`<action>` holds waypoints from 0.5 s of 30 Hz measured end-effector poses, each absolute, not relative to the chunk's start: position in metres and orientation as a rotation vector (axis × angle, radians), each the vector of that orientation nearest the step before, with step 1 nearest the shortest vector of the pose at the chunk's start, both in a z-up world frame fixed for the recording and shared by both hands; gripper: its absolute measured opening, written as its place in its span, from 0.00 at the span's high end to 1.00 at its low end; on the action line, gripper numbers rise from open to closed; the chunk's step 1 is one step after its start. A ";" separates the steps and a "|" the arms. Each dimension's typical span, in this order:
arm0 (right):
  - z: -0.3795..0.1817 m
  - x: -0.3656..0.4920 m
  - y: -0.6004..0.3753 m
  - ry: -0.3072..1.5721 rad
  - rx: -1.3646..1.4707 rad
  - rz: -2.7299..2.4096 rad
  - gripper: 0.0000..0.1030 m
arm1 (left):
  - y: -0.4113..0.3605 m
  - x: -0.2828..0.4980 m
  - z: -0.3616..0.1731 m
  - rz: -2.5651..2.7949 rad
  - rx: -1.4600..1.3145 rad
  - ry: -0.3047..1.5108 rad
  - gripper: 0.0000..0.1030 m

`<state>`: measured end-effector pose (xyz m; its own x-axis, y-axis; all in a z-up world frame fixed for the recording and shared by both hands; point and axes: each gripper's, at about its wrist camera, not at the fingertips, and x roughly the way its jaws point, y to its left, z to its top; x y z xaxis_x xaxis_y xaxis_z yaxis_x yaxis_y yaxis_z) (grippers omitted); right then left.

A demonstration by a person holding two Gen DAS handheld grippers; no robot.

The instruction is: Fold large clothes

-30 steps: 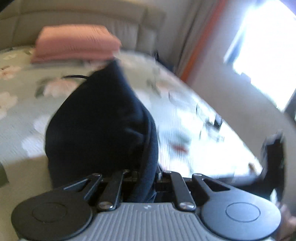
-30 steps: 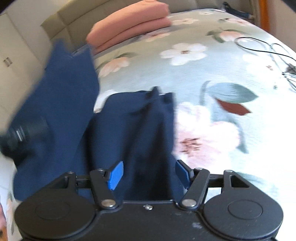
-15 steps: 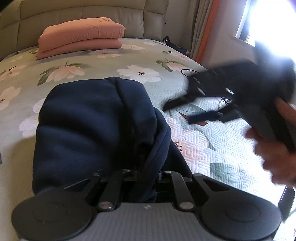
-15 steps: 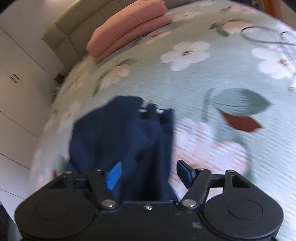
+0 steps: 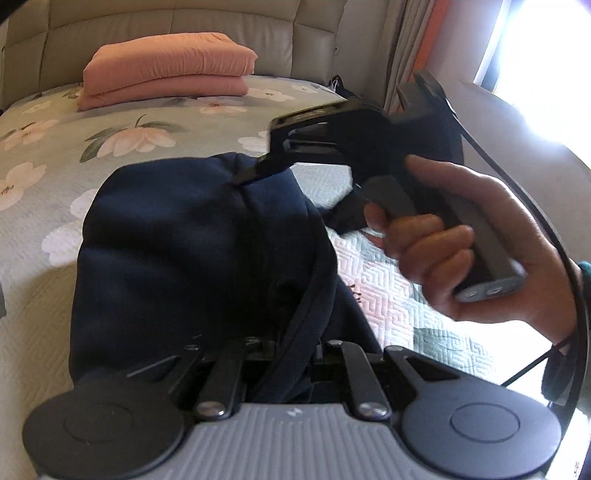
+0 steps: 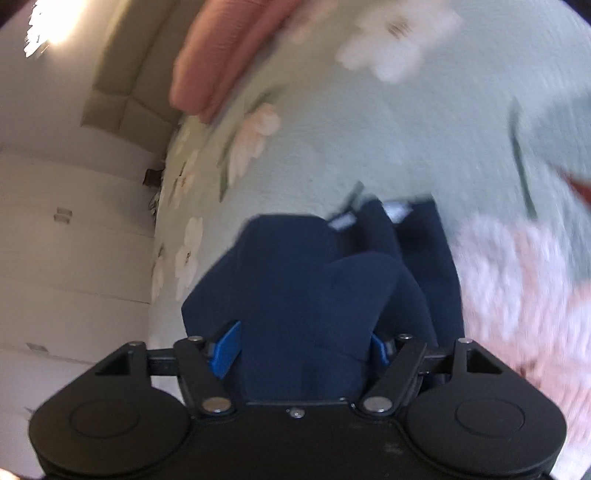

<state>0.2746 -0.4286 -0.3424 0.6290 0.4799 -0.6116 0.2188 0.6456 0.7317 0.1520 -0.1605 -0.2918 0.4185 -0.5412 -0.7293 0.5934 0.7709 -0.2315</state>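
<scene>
- Your left gripper (image 5: 286,363) is clamped on a bunched fold of the navy garment (image 5: 192,251); the cloth runs up from between its nearly closed jaws and drapes forward over the bed.
- The navy garment lies heaped on the floral bedspread (image 5: 48,155), near the front edge of the bed, with its bulk to the left of centre in your left wrist view.
- Your right gripper (image 6: 303,349) has a thick fold of the same garment between its blue pads (image 6: 225,347). Its jaws have just been closing. Whether the pads already press the cloth cannot be told from the blurred right wrist view.
- In the left wrist view, your right hand (image 5: 469,251) grips the handle of the right gripper, whose fingers reach the far top edge of the garment.
- A folded pink blanket (image 5: 166,70) rests at the head of the bed against the padded headboard (image 5: 184,22), well apart from the garment.
</scene>
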 end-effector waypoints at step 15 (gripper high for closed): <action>-0.343 0.281 -0.419 0.893 0.447 0.082 0.75 | -0.226 0.150 -0.312 -0.690 0.113 0.946 0.84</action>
